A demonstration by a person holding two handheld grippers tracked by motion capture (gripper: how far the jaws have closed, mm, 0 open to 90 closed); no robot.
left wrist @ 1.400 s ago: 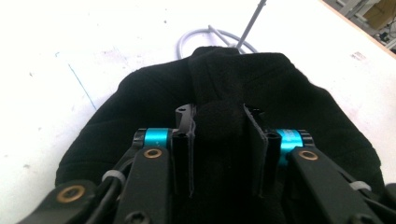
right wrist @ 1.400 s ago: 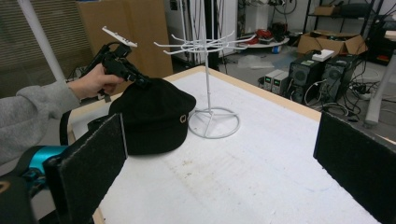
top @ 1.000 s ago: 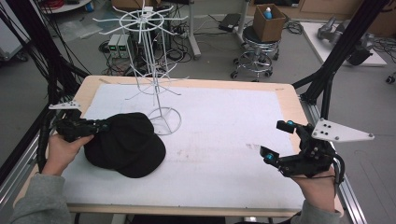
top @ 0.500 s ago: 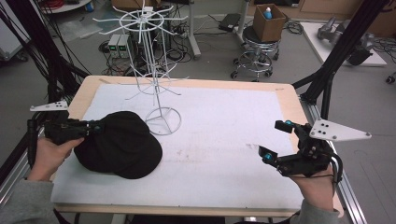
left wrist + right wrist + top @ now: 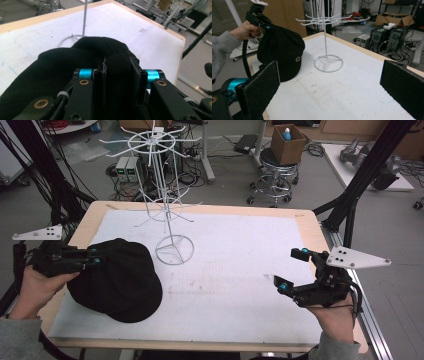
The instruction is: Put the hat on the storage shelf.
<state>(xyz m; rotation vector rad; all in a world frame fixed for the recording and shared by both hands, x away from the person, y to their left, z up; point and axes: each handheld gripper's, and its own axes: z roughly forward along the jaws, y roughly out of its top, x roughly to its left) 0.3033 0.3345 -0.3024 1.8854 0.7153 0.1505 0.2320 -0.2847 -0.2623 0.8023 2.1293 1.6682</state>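
The white-topped table (image 5: 240, 270) carries a white wire display rack (image 5: 167, 195) whose ring base (image 5: 174, 249) stands left of the table's middle, its post rising to a crown of spoke-like hooks (image 5: 152, 141). The black cap (image 5: 117, 277) hangs at about 8 o'clock from that base in the high view, near it but apart, with its lower edge close over the table's near left part. It is broader than it is deep, drooping below the grip in the right gripper view, where a small metal eyelet (image 5: 297, 59) shows on its side. The left gripper (image 5: 95, 257) has its jaws clamped narrow on a fold of the cap's fabric at the cap's 9 o'clock edge, so the cap lies straight ahead of them, toward the rack. The right gripper (image 5: 292, 269) waits at about 4 o'clock from the base, well apart from cap and rack, its jaws spread wide and holding nothing. The left hand (image 5: 37, 287) is clearly nearer, so the carry to a hook, up and toward 1 o'clock, looks to be its job.
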